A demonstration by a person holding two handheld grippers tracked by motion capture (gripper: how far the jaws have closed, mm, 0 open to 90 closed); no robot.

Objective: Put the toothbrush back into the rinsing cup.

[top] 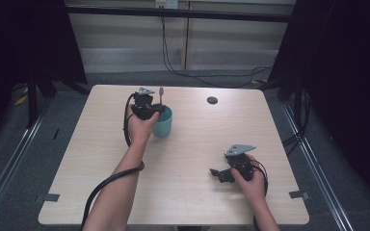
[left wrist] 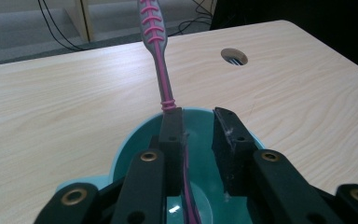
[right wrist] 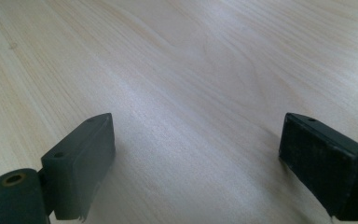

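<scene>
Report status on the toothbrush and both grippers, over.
Left gripper over teal cup, jaws parted, toothbrush standing in cup against one jaw. Right gripper open, low over table. Nothing obstructing.

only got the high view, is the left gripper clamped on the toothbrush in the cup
observer: No. The left gripper has its jaws apart over the cup. The toothbrush leans on one jaw, and the other jaw is clear of it.
operator: which end is up
observer: The ribbed grey and pink handle end. The rest goes down into the cup.
operator: right gripper holding anything
observer: Nothing. The right gripper has its jaws wide open over the table.
</scene>
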